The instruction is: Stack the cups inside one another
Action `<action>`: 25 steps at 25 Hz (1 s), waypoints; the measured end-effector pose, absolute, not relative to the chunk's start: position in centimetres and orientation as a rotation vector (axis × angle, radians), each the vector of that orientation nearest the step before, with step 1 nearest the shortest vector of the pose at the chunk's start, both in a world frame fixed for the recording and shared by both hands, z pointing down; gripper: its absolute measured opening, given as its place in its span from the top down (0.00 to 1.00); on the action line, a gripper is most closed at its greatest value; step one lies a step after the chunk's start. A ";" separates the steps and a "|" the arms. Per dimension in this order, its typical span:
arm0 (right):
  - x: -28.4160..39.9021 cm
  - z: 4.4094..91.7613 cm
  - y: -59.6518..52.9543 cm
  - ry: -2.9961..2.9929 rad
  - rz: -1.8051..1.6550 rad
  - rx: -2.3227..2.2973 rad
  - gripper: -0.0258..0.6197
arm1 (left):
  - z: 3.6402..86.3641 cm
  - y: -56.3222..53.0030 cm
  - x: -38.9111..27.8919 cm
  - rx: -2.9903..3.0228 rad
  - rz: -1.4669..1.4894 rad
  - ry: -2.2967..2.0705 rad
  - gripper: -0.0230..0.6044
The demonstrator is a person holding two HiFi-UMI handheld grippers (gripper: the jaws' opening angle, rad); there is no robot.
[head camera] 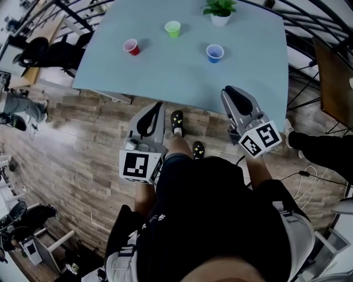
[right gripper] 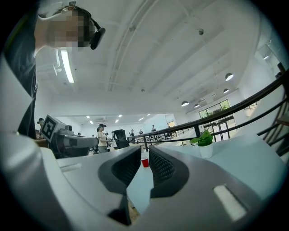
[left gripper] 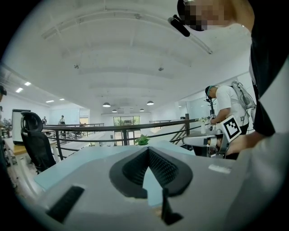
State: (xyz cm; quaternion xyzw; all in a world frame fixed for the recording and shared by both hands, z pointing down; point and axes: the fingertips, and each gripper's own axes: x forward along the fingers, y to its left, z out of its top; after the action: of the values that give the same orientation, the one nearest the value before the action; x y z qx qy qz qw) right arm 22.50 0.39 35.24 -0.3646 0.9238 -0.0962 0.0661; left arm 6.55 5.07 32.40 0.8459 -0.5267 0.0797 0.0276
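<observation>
Three cups stand apart and upright on the pale blue table point(head camera: 165, 77): a red cup point(head camera: 131, 47) at the left, a green cup point(head camera: 172, 28) farther back, a blue cup point(head camera: 214, 53) at the right. Both grippers hover short of the table's near edge, over the floor. My left gripper point(head camera: 160, 104) is shut and empty, its tips point(left gripper: 147, 149) meeting. My right gripper point(head camera: 227, 89) stands slightly open with nothing in it; through the narrow gap of the right gripper point(right gripper: 144, 151) the red cup point(right gripper: 145, 162) shows far off.
A small potted plant point(head camera: 220, 11) stands at the table's far edge, right of the green cup. A black railing point(head camera: 309, 22) runs behind and to the right. An office chair point(head camera: 36, 52) is at the left. The person's shoes point(head camera: 177, 121) stand on the wood floor below the table edge.
</observation>
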 end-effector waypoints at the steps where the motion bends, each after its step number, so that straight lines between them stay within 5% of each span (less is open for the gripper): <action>1: 22.5 35.2 0.0 2.784 -0.284 -1.110 0.89 | 32.3 4.7 6.4 2.615 0.239 -1.623 0.98; 25: 21.9 39.7 -12.5 2.806 -0.243 -1.414 0.75 | 32.4 -4.0 0.4 2.578 0.234 -1.678 0.98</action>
State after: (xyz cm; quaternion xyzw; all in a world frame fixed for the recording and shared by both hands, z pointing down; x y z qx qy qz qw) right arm 21.88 -12.49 39.73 -0.4486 0.8904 -0.0772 -0.0049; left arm 0.36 -4.03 32.44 0.8354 -0.5436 0.0757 0.0285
